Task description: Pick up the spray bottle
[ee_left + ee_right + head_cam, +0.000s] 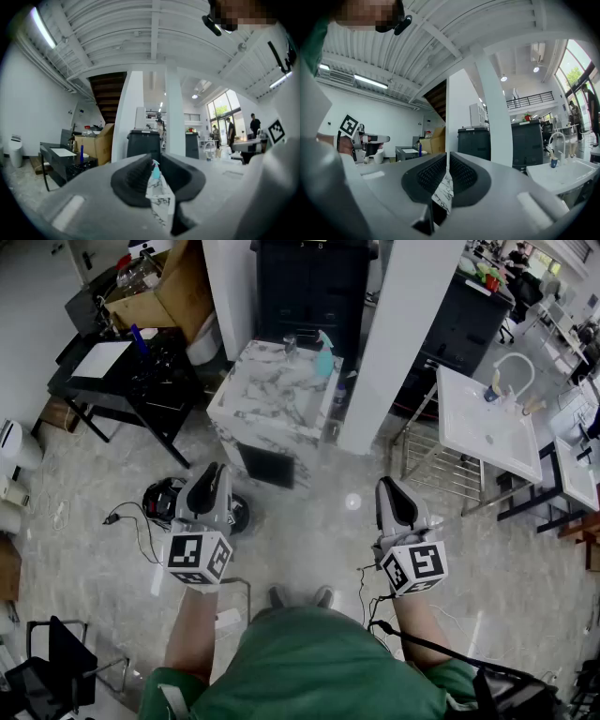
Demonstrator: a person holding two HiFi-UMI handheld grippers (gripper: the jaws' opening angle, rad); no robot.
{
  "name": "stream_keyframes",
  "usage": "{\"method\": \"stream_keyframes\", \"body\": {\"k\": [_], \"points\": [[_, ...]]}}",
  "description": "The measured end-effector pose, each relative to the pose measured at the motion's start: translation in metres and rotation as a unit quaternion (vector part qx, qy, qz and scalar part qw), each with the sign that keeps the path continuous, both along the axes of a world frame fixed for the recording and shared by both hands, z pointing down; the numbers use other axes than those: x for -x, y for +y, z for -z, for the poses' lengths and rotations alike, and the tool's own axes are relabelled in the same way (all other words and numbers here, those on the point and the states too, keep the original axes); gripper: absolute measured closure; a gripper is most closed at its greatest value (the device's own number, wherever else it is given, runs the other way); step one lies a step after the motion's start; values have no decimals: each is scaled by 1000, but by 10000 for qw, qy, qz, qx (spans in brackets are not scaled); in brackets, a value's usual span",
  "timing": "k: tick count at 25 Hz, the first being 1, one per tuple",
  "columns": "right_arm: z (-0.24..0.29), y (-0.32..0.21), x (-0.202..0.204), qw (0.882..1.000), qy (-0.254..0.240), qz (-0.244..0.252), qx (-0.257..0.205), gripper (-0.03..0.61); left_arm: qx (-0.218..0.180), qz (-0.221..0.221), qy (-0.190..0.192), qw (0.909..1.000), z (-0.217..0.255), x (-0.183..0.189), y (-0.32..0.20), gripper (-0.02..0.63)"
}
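Ahead of me I see a marble-patterned counter (267, 407) standing between a black desk (164, 381), with a cardboard box (173, 292) behind it, on the left and a white pillar (398, 334) on the right, with a white sink table (478, 432) further right.

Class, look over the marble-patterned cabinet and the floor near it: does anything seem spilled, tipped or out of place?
Nothing is spilled or tipped. The spray bottle stands upright on the marble-patterned cabinet. Only a black device with a loose cable on the floor looks untidy.
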State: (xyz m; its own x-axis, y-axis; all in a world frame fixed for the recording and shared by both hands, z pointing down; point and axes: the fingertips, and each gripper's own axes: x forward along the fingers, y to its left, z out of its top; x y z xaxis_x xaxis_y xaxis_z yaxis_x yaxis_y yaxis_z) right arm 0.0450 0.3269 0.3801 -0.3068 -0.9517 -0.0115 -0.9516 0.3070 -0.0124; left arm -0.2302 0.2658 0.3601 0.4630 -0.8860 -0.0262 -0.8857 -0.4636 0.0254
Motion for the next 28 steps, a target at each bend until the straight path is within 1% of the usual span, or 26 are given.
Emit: {"method": "stream_keyframes", "body": {"k": [5,8,10,12,14,17,21,25,28], "points": [[-2,-6,5,10000,-58,-18,45,558,52,32,25,10000,-4,6,-6,552],[-2,-13,8,9990,-413,56,131,558,90,38,58,9999,-6,11,-10,552],[2,-18,11,9979,-629,139,87,558,102,41,68,9999,-7,16,-12,551],[9,-27,12,9985,-523,159,-15,559,92,18,63,9999,-6,21,-12,540],[19,-39,12,9996,-240,99,-100,558,27,-12,75,10000,-3,29,-13,524],[37,-60,12,9998,-15,-20,-211,558,-72,-6,122,9999,3,49,-18,489],[47,-86,14,9994,49,-258,-236,558,22,-25,185,9998,-2,80,-36,448],[41,-104,22,9985,-131,-500,-164,558,154,-74,282,9995,-8,101,-62,445],[32,-110,31,9977,-270,-609,-137,558,199,-112,366,9991,-8,104,-82,445]]}}
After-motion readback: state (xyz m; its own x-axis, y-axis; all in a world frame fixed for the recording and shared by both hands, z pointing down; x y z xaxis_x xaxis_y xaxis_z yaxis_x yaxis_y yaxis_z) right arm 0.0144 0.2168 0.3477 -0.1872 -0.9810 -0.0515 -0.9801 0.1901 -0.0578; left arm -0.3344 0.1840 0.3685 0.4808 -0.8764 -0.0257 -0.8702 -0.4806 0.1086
